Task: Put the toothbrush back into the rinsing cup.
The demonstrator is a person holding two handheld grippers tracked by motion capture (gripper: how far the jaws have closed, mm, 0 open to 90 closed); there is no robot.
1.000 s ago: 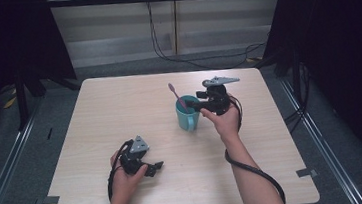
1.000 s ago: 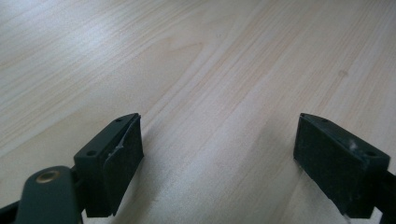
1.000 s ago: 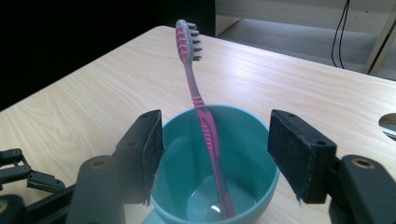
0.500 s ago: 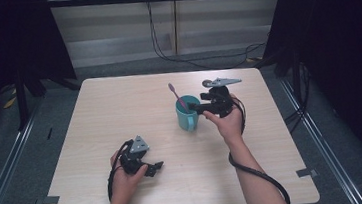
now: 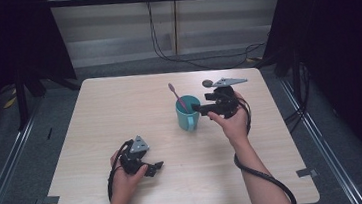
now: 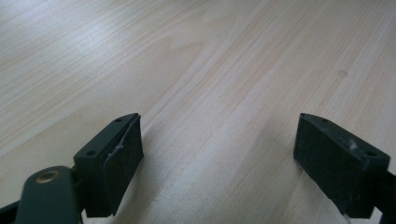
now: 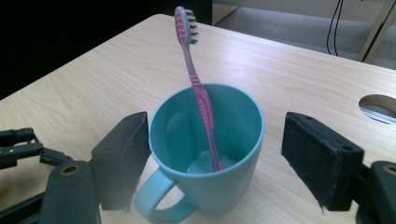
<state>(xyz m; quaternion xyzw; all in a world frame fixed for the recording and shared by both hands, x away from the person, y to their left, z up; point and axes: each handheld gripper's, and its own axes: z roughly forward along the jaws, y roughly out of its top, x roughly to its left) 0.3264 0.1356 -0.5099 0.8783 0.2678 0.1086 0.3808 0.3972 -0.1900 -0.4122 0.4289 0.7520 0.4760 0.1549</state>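
Both forearms are showing bare, no sleeves. Each hand is carrying a black two-jaw gripper: the left gripper (image 5: pixel 151 169) and the right gripper (image 5: pixel 200 108), each wearing a grey three-cornered plate on top and trailing a thick black cable from behind. The pads are looking scuffed and rough.

Mug (image 7: pixel 205 154) base cut off below

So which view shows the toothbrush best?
The right gripper view: the toothbrush stands close up in the teal mug, bristles and handle clear. The high view shows it small and distant. The left gripper view looks at the bare table.
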